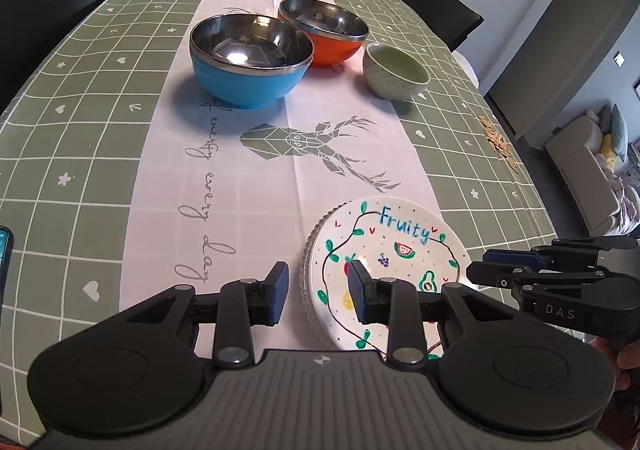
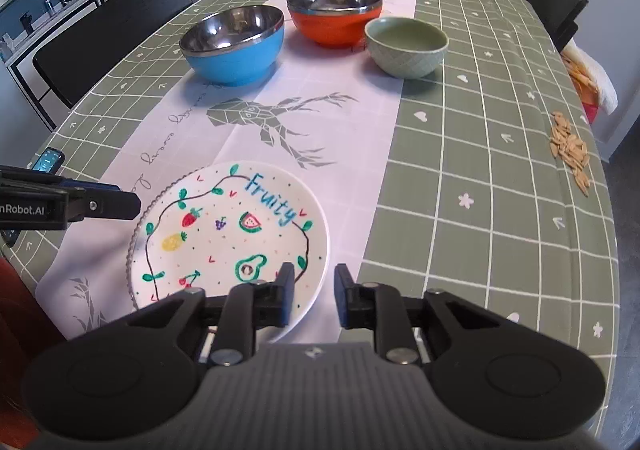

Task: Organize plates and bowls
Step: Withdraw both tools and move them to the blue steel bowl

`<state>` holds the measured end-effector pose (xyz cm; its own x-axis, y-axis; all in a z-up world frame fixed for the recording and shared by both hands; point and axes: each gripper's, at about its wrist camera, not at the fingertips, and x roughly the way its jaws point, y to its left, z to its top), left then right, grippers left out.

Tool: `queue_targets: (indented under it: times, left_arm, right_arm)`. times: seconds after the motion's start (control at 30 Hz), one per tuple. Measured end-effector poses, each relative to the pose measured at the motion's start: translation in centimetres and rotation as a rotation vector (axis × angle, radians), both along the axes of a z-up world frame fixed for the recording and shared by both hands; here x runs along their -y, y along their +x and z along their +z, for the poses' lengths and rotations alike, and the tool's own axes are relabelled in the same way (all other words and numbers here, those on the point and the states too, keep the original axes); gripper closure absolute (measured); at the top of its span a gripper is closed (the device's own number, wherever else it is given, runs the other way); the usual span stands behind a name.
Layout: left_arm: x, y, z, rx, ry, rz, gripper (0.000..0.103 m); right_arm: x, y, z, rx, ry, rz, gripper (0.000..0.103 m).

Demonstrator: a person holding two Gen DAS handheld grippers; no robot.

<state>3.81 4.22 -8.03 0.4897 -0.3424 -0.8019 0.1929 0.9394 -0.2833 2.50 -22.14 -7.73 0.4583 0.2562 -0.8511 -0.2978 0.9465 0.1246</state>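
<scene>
A white plate (image 2: 228,238) painted with fruit and the word "Fruity" is lying in the lower centre of the right wrist view, stacked on a clear ribbed plate (image 2: 134,246) whose edge is peeking out along its left side; both are resting on the pale runner (image 2: 320,129) of the tabletop (image 2: 480,169). The right hand-held gripper (image 2: 314,296) is hovering at the plate's near right edge with its jaws apart, the left finger over the rim and the right finger over bare cloth, gripping nothing. The left hand-held gripper (image 1: 318,290) is sitting at the lower centre of its own view, jaws likewise apart and empty, straddling the plates' left edge.

Toward the top of both views, three bowls are standing in a row, well apart from the plates: a blue bowl (image 2: 234,43) at left, an orange bowl (image 2: 334,15) in the middle and a smaller green bowl (image 2: 406,45) at right, none nested. A scatter of seeds (image 2: 570,147) is lying at the right edge of the cloth.

The plates appear already stacked, so the job is seemingly turning to the bowls. The next move is likely calling for one gripper to reach forward, close on a bowl rim and lift it cleanly into another, probably the smaller into a larger.
</scene>
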Motion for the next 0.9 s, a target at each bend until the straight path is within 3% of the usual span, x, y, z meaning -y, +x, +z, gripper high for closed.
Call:
queue_targets:
  times: [0.27, 0.43, 0.53, 0.73, 0.9]
  left_arm:
    - [0.2, 0.6, 0.3, 0.011, 0.005, -0.014, 0.066]
    - [0.3, 1.3, 1.0, 0.050, 0.019, -0.029, 0.066]
    - [0.5, 1.7, 1.7, 0.103, 0.028, -0.025, 0.066]
    - [0.6, 2.5, 3.6, 0.291, 0.042, -0.001, 0.064]
    - [-0.6, 4.7, 4.4, 0.319, -0.021, 0.077, 0.064]
  right_arm:
    - [-0.5, 0.4, -0.8, -0.042, 0.020, 0.019, 0.079]
    - [-0.2, 1.0, 0.3, -0.016, 0.029, 0.010, 0.079]
    - [0.1, 1.7, 1.4, 0.019, 0.051, 0.003, 0.068]
    - [1.0, 3.9, 3.3, 0.071, 0.235, -0.075, 0.053]
    - [1.9, 6.6, 3.2, 0.064, 0.423, -0.235, 0.051]
